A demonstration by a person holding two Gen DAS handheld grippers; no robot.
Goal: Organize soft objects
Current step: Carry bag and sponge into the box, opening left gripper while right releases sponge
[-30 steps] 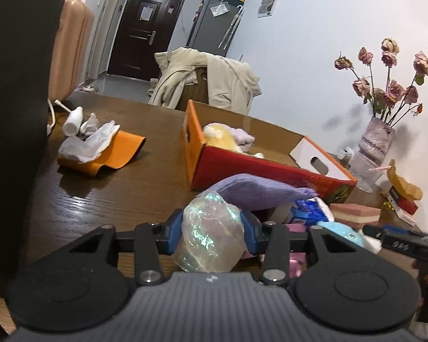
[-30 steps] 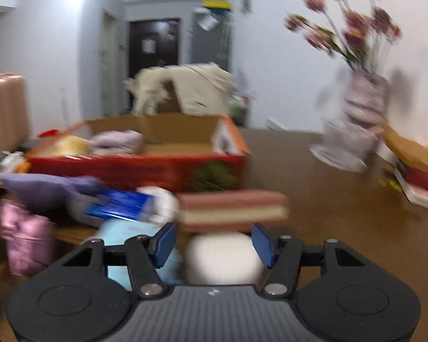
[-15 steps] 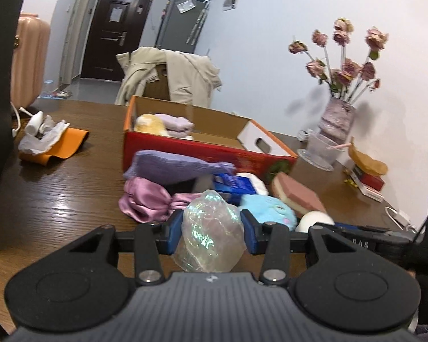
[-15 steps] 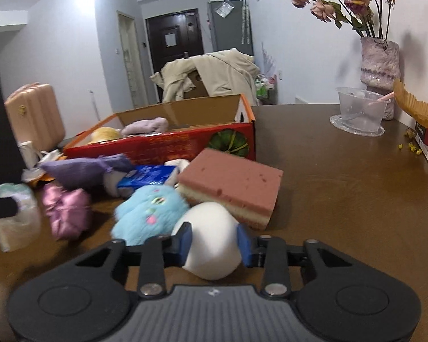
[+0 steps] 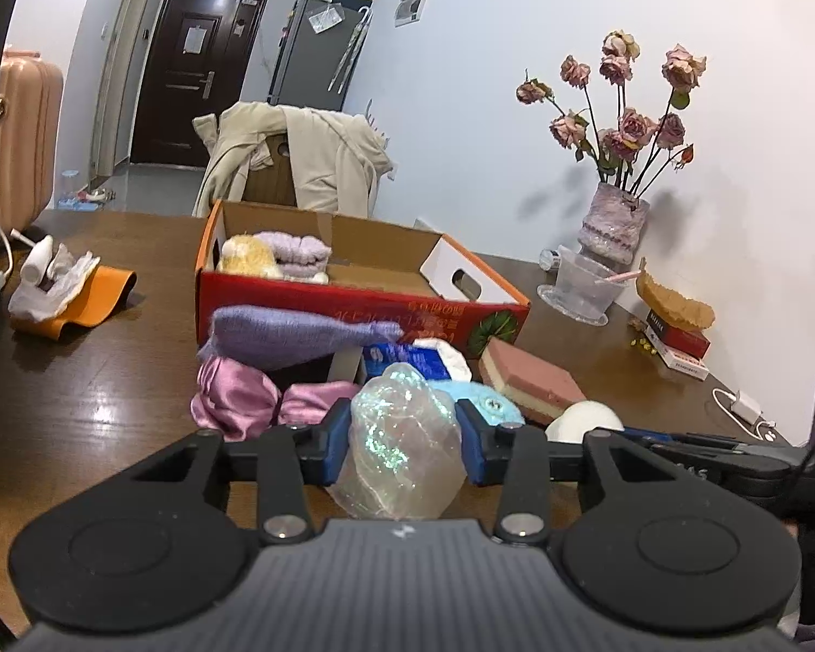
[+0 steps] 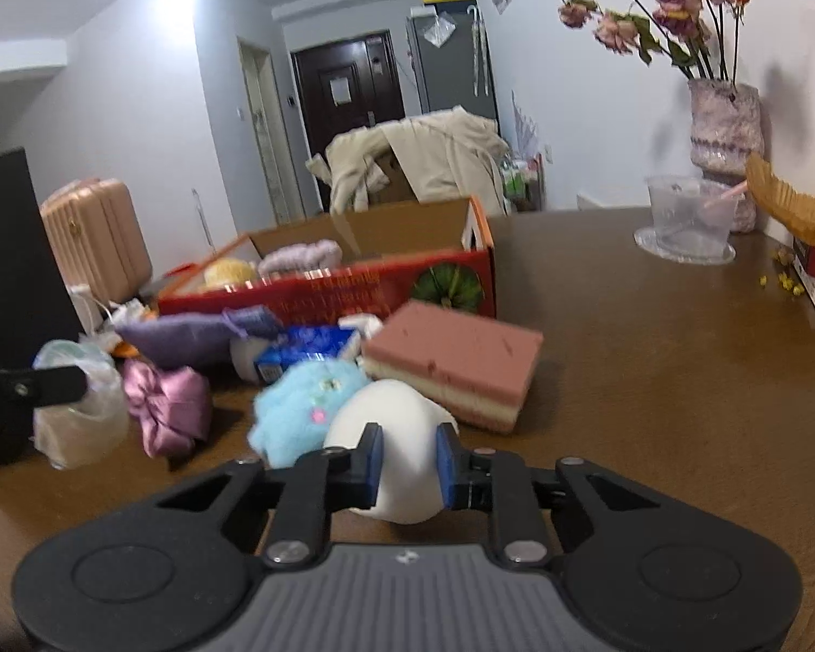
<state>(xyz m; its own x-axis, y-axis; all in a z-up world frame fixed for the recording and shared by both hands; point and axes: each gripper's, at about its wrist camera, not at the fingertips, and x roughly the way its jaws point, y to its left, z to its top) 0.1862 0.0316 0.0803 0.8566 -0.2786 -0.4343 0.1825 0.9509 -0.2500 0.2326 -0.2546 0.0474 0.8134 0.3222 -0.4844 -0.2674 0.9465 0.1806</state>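
Note:
My left gripper (image 5: 402,448) is shut on an iridescent clear soft bag (image 5: 399,445), held above the table; it also shows in the right wrist view (image 6: 76,407). My right gripper (image 6: 407,459) is shut on a white squishy ball (image 6: 391,434), squeezing it. A pile lies in front of the red cardboard box (image 5: 353,307): a purple knit piece (image 5: 299,337), a pink satin scrunchie (image 5: 244,405), a blue fluffy toy (image 6: 304,407), a blue packet (image 6: 309,353) and a pink sponge (image 6: 456,367). The box holds a yellow plush (image 5: 247,258) and a lilac cloth (image 5: 299,250).
A vase of dried roses (image 5: 616,228), a clear bowl (image 5: 584,288) and red boxes (image 5: 679,339) stand at the right. An orange item with white cloth (image 5: 70,293) lies at the left. A chair with a beige coat (image 5: 299,163) is behind the table.
My right gripper closed on the white ball and squeezed it. My left gripper, still holding the iridescent bag, pulled back and swung right so the pile came into view.

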